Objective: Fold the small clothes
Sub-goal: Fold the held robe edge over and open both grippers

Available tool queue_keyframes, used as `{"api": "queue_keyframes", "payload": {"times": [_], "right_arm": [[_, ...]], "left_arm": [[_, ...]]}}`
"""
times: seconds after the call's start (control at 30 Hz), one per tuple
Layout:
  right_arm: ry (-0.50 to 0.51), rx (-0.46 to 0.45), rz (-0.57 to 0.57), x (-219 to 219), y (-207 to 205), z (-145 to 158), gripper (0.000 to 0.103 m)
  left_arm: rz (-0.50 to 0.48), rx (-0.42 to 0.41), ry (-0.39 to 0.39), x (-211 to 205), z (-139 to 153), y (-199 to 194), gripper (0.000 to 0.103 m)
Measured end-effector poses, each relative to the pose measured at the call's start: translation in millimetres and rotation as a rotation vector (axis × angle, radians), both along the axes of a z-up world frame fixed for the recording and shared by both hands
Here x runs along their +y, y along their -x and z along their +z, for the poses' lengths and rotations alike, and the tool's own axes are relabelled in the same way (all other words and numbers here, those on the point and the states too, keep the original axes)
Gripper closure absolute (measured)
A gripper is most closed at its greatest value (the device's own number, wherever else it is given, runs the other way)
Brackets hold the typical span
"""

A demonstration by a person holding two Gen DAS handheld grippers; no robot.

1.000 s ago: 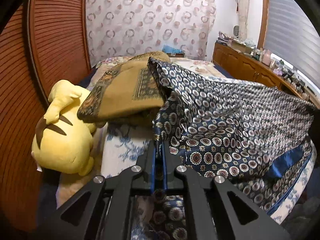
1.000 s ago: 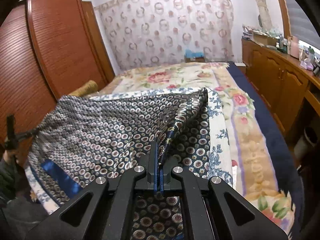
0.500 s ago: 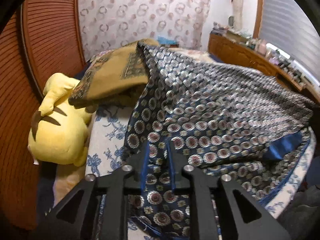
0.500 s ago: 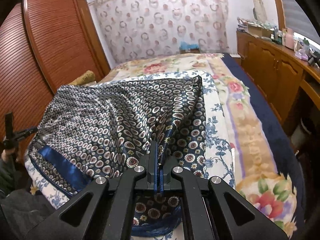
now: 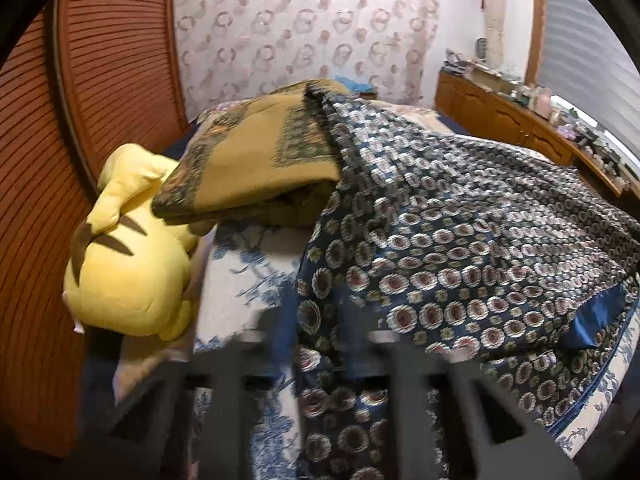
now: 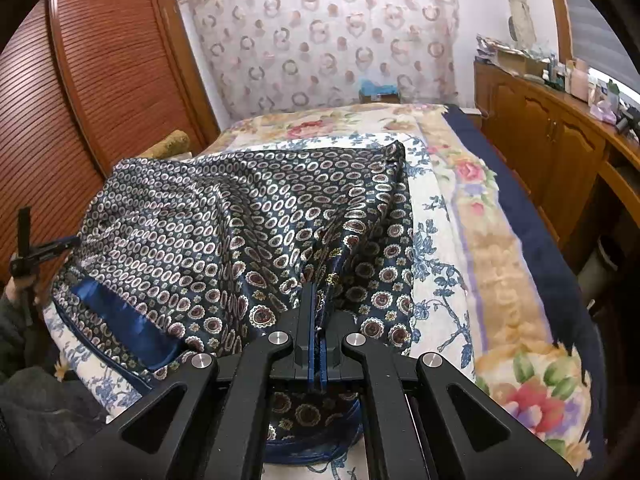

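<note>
A navy patterned silky garment [image 5: 460,232] lies spread over the bed; it also shows in the right wrist view [image 6: 224,240]. My left gripper [image 5: 320,340] is blurred, its jaws apart, with the garment's near left edge lying between the fingers, not pinched. My right gripper [image 6: 318,304] is shut on a fold of the garment's near right edge. The garment's far corner rests against an ochre cushion [image 5: 248,164].
A yellow plush toy [image 5: 128,256] lies at the bed's left side by the wooden wardrobe [image 5: 80,100]. The floral bedspread [image 6: 480,240] runs right toward wooden cabinets [image 6: 552,140]. The left gripper's frame [image 6: 28,248] shows at the far left of the right wrist view.
My left gripper has opened and let go of the garment's edge. The garment has dropped from a raised, stretched sheet onto the bed. My right gripper stays shut on it and has lowered.
</note>
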State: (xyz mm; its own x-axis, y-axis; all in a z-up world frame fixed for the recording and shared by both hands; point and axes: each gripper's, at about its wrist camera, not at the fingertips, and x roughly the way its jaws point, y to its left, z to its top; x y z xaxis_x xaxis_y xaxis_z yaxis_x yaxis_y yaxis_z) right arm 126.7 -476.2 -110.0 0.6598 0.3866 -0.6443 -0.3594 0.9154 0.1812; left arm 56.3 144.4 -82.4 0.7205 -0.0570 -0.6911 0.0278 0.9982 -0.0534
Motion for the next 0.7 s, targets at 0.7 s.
{"api": "queue_keyframes", "payload": {"times": [0.7], "right_arm": [[0.107,-0.029,-0.062,-7,11,7,0.080]], "left_arm": [[0.029,0.021,-0.033,6,13,47,0.073]]}}
